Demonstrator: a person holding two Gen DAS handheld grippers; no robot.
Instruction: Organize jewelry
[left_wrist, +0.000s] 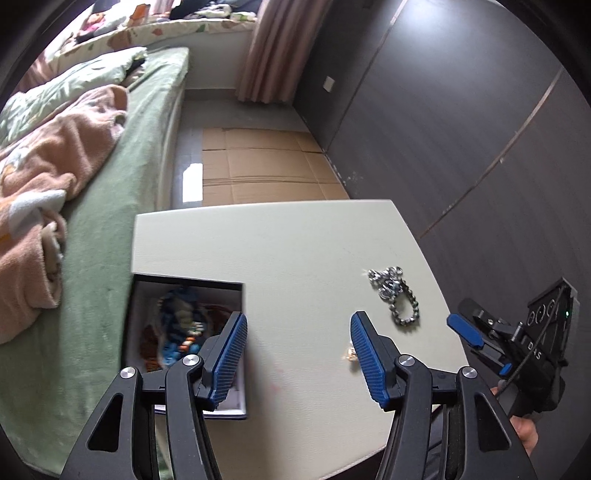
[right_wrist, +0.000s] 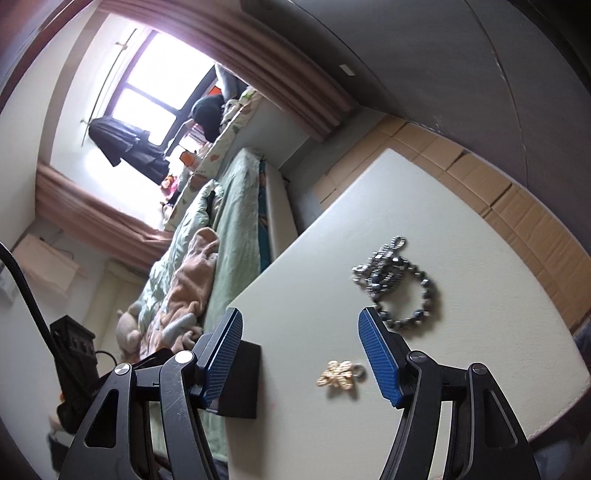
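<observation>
Both grippers are held wide apart, empty, above the table (left_wrist: 295, 251): left gripper (left_wrist: 299, 354), right gripper (right_wrist: 301, 354); the bracelets (right_wrist: 397, 284) lie heaped near the far right edge, long axis running away from the grippers; a gold charm (right_wrist: 340, 374) lies nearer; the box (left_wrist: 236, 288) is seen at left.

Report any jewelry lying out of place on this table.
Two pieces lie loose outside the box: a tangled silver chain and bead bracelet, and a small gold piece nearer the table edge. Both grippers are open and hold nothing.
</observation>
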